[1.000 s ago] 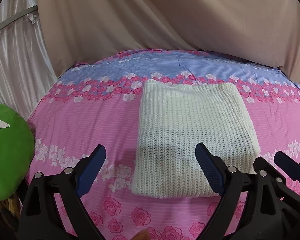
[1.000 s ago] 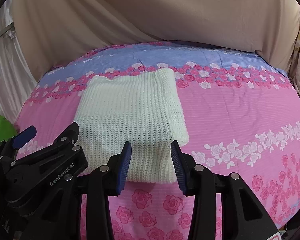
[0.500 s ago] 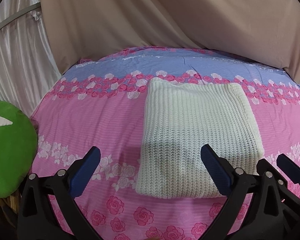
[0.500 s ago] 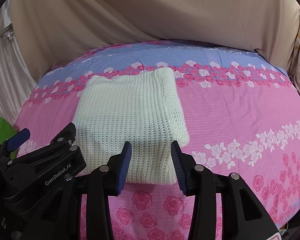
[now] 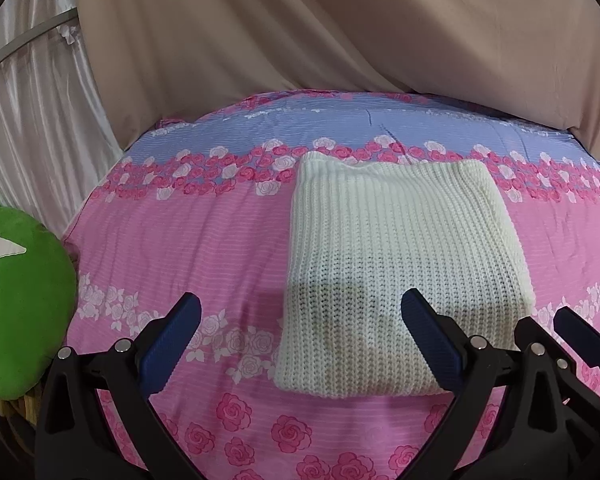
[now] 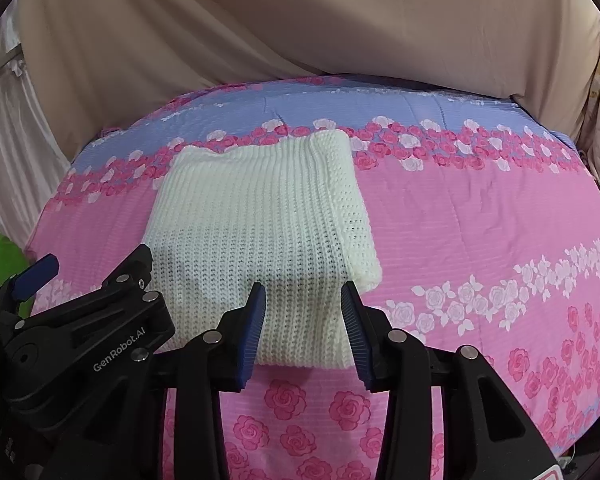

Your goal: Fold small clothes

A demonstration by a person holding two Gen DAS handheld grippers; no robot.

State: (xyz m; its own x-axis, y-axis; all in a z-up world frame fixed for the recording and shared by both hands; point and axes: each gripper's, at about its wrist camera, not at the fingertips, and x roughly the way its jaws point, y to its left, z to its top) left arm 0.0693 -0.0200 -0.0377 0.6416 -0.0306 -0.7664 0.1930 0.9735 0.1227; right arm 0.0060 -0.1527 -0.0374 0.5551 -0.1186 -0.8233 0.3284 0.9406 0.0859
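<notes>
Two views | left: green cushion (image 5: pixel 18 308) whole | right: knit's (image 6: pixel 260 236) layered edge

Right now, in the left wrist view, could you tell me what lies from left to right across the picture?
Green cushion → bare pink floral bedsheet → folded white knit garment → right gripper's blue fingertip at the right edge.

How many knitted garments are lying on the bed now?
1. The white knitted garment lies folded on the pink floral bedsheet, toward its middle. Any others outside these views would be hidden.
</notes>
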